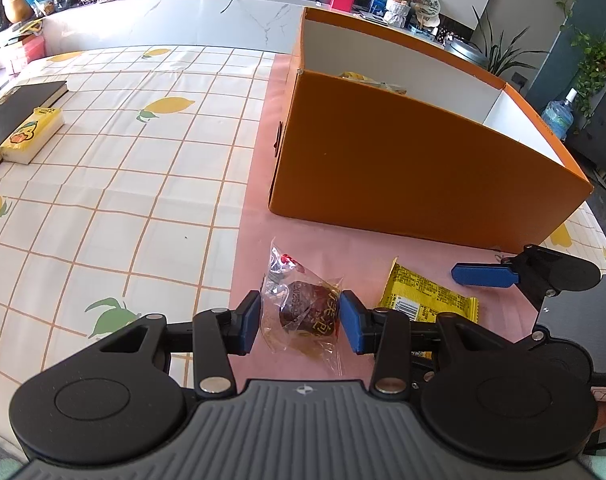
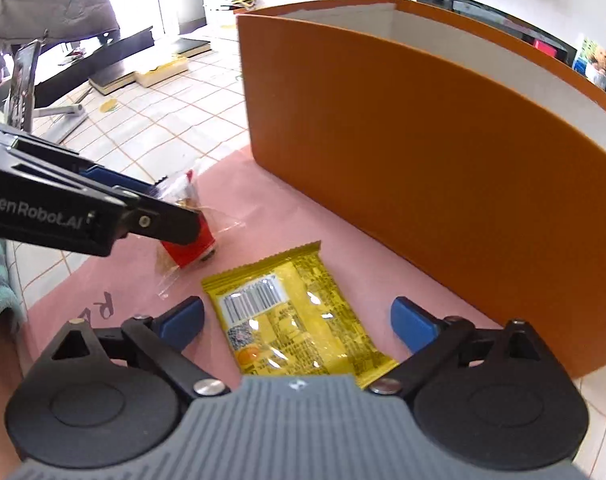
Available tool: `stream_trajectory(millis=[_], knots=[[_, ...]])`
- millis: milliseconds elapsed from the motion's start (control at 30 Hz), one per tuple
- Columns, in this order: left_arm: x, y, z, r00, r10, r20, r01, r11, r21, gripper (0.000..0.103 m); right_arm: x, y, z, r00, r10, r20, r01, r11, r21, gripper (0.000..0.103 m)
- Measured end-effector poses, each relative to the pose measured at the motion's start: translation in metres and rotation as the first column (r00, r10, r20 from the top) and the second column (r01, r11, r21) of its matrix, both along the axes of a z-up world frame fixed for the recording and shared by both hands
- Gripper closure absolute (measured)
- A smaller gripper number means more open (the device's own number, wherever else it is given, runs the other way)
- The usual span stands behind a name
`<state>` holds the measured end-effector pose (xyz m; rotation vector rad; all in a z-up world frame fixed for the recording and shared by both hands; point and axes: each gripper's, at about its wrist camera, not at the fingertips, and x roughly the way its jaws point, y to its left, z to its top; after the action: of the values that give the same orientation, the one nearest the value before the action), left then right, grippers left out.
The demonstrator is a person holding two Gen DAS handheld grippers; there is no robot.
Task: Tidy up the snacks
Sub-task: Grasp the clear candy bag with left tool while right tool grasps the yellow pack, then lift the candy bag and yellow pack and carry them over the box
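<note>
A clear-wrapped dark snack [image 1: 307, 312] lies on the pink mat [image 1: 255, 184] between the blue pads of my left gripper [image 1: 301, 320]; the pads sit close on both sides of the wrapper, and contact is unclear. It also shows in the right wrist view [image 2: 191, 236], partly hidden by the left gripper [image 2: 159, 216]. A yellow snack packet [image 2: 295, 312] lies flat on the mat between the wide-open fingers of my right gripper [image 2: 297, 320]; it also shows in the left wrist view [image 1: 427, 300]. The orange box [image 1: 423, 168] stands just beyond, with some packets inside.
A lemon-print tablecloth [image 1: 123, 160] covers the table left of the mat. A yellow tissue pack [image 1: 31, 136] and a dark book [image 1: 23, 96] lie at the far left. A phone on a stand [image 2: 23, 80] is at the left in the right wrist view.
</note>
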<state>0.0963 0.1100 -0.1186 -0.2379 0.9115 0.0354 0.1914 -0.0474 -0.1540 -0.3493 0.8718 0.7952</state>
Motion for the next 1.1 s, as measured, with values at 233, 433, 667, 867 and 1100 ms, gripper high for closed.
stream_trajectory(millis=[233,433,667,867,1100], knots=[[-0.001,0.001,0.0,1.0,0.0,0.0,0.0,1.0,-0.006,0.055,-0.014,-0.016,0.009,0.974,-0.225,-0.027,0.224,0.974,-0.037,0.029],[-0.001,-0.005,-0.001,1.0,-0.023,0.003,0.023,1.0,0.005,0.055,-0.022,-0.037,0.015,0.895,-0.44,-0.07,0.436,0.898,-0.064,0.035],[0.002,-0.012,-0.006,0.998,-0.053,-0.015,0.053,0.998,0.014,0.051,-0.031,-0.042,0.015,0.894,-0.442,-0.072,0.435,0.895,-0.095,0.027],[0.002,-0.015,-0.014,0.997,-0.067,-0.024,0.068,0.997,0.035,0.053,-0.027,-0.038,0.012,0.915,-0.401,-0.051,0.397,0.915,-0.075,0.026],[0.002,-0.016,-0.013,0.998,-0.064,0.002,0.064,0.998,0.029,0.057,-0.033,-0.038,0.015,0.918,-0.396,-0.024,0.394,0.918,-0.049,0.047]])
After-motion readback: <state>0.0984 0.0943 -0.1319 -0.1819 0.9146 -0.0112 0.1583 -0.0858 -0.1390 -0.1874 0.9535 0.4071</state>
